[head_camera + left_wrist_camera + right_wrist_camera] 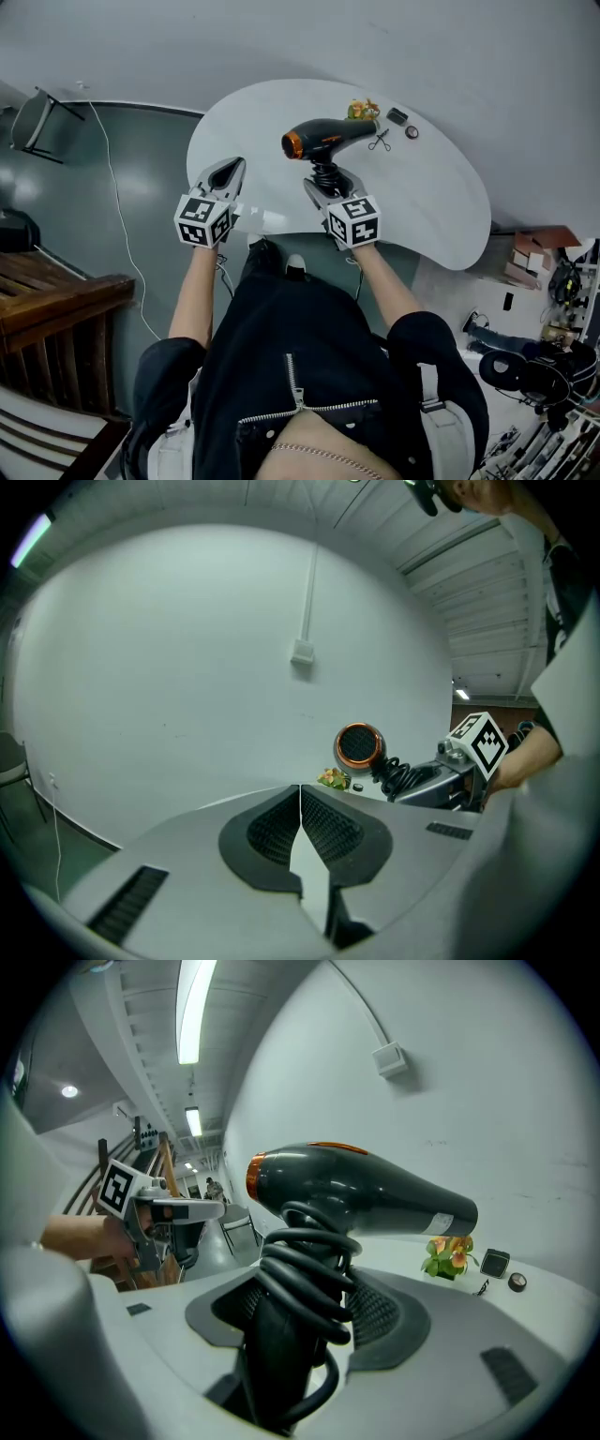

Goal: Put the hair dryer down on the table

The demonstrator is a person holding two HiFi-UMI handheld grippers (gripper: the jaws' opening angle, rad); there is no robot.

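A black hair dryer [328,138] with an orange rear ring is held above the white table [441,211], barrel level and pointing right. My right gripper [323,180] is shut on its handle, which has the black cord coiled round it [305,1283]. In the right gripper view the dryer's body [366,1194] fills the middle, above the jaws. My left gripper [228,172] hovers over the table's left part, shut with nothing in it; its jaws meet at the tips [300,799]. From the left gripper view the dryer [359,745] appears end-on at the right.
At the table's far edge lie a small flower ornament [362,110], a dark square item [397,116], a small round item [412,132] and small scissors [379,142]. A folding chair [33,122] and a white cable are on the floor at left. Wooden railing [56,309] stands at lower left.
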